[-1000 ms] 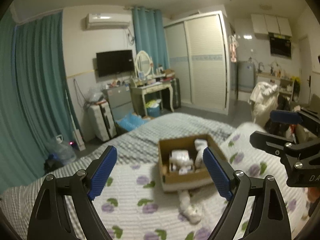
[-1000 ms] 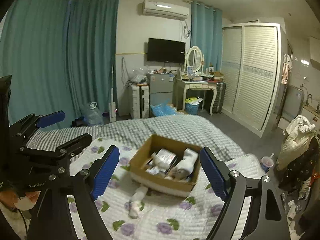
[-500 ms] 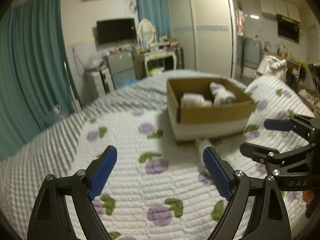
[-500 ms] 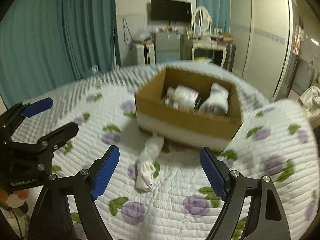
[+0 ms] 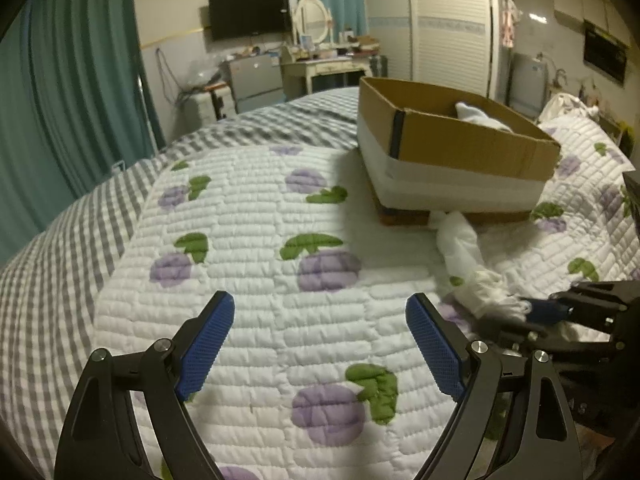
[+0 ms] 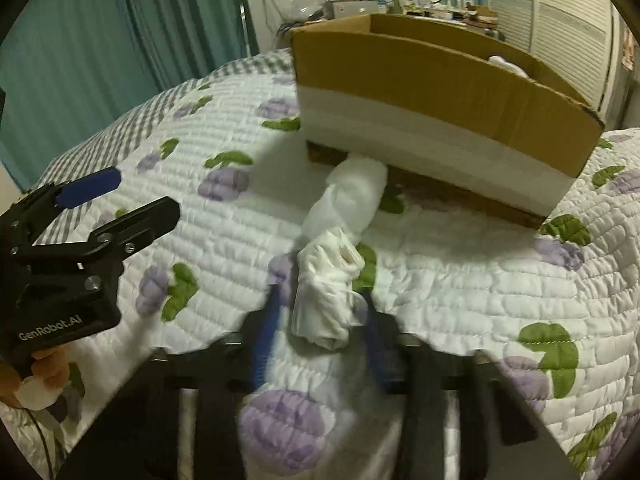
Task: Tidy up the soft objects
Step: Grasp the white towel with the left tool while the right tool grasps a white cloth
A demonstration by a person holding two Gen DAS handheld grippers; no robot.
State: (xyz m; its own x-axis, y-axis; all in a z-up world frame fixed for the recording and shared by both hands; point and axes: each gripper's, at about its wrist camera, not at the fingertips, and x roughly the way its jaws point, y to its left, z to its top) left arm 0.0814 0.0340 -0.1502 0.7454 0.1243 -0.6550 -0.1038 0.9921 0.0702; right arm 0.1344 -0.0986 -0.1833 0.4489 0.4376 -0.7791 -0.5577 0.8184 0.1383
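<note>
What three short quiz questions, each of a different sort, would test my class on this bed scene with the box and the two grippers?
1. True or false: the left gripper holds the white cloth bundle.
2. Which gripper is closing around the bundle: A left, B right?
3. Fill in: the bundle's far end touches the base of the cardboard ____.

Key: 1 false; 2 B; 3 box.
</note>
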